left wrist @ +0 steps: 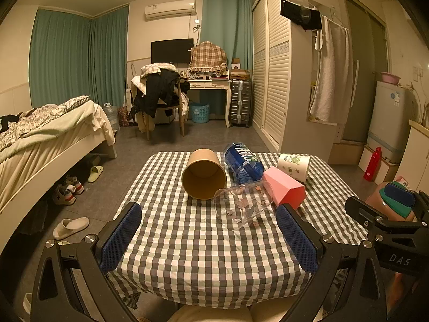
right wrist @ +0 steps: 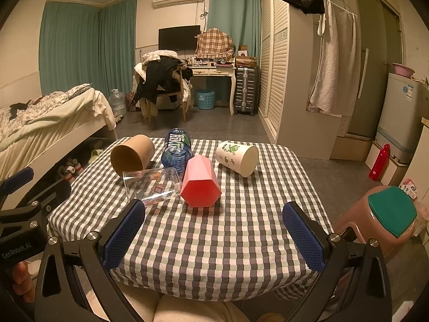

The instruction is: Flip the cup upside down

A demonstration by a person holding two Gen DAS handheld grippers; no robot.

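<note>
Left wrist view has five cups lying on their sides on the checked tabletop (left wrist: pixel 187 255). Leftmost, the brown cup (left wrist: pixel 204 173) lies with its long axis running toward the camera, its open mouth facing the near edge; plain kraft paper, empty. Just right of it, the clear cup (left wrist: pixel 242 206) with small printed stickers lies slanted, mouth toward the near left, base touching the pink cup (left wrist: pixel 284 189). Behind them the blue cup (left wrist: pixel 242 165) points away, its base nearer the far edge. The pink cup, faceted, lies with its flat base toward the near right. Farthest right, the white cup (left wrist: pixel 294 167) with green prints lies across the far corner.

Both the left gripper (left wrist: pixel 209 241) and the right gripper (right wrist: pixel 214 237) hang spread wide over the near edge, holding nothing.
</note>
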